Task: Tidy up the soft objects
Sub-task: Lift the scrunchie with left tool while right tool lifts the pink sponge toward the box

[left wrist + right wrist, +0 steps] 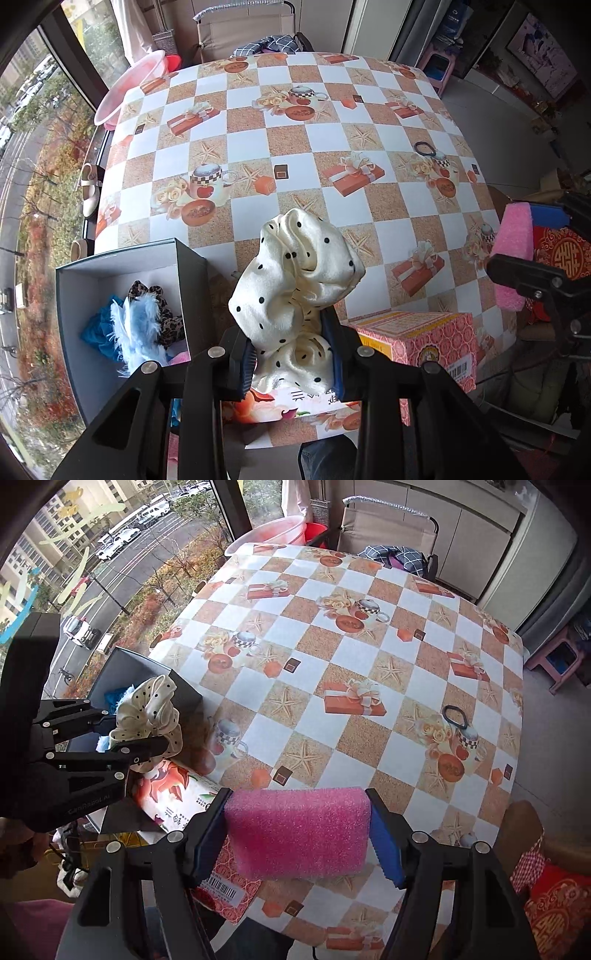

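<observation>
above the table (pixel 332 122), each tool grips 1 item: scrunchie (pixel 295 280), sponge (pixel 297 834).

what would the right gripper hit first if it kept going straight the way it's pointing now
Probably the checked tablecloth. The right gripper, shut on the pink sponge, points steeply down at bare cloth short of the black hair tie; depth is unclear.

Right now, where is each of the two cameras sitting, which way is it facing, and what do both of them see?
Left wrist: on the left gripper, looking down its fingers at the polka-dot scrunchie it grips, above the grey box; dark trouser fabric shows at the bottom edge.
Right wrist: on the right gripper, looking down at the pink sponge it grips; a hand shows at the left edge.
Shared: checkered tablecloth, black hair tie, both held items, the opposite gripper.
</observation>
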`<action>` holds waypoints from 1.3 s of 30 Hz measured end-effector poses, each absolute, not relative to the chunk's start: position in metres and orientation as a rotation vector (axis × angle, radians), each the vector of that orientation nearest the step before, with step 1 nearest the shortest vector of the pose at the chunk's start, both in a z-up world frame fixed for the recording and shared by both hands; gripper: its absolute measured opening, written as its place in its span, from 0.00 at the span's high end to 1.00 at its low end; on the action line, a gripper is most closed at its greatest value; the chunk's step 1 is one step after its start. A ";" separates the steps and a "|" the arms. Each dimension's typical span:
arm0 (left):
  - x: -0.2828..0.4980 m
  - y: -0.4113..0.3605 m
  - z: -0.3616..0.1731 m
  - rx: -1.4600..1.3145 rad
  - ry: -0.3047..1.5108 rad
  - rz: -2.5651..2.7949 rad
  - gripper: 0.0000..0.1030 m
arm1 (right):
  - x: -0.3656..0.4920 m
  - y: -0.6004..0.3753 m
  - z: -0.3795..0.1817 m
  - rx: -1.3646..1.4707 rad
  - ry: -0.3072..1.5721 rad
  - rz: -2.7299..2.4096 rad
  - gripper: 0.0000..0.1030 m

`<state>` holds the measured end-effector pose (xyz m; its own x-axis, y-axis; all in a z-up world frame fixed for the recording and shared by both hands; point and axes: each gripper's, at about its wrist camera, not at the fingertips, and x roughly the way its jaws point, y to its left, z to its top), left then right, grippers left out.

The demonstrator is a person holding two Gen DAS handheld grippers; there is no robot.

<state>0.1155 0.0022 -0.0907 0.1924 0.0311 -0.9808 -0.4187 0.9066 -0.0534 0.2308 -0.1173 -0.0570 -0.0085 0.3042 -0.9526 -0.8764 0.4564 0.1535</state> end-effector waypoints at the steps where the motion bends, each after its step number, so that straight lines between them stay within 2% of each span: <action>1: 0.110 0.002 -0.090 -0.347 1.347 0.323 0.66 | 0.226 -0.119 -0.055 -0.597 1.246 1.023 0.31; 19: 0.018 0.006 -0.092 -0.478 1.326 0.377 0.66 | 0.136 -0.130 -0.053 -0.641 1.318 1.064 0.31; 39: -0.076 0.057 -0.093 -0.664 1.245 0.604 0.66 | 0.041 -0.042 -0.050 -0.832 1.286 1.326 0.31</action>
<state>-0.0760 0.0566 -0.0932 0.2159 0.0549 -0.9749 -0.7319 0.6699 -0.1243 0.0409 -0.0425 -0.0503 -0.1968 0.2126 -0.9571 -0.9632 0.1406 0.2293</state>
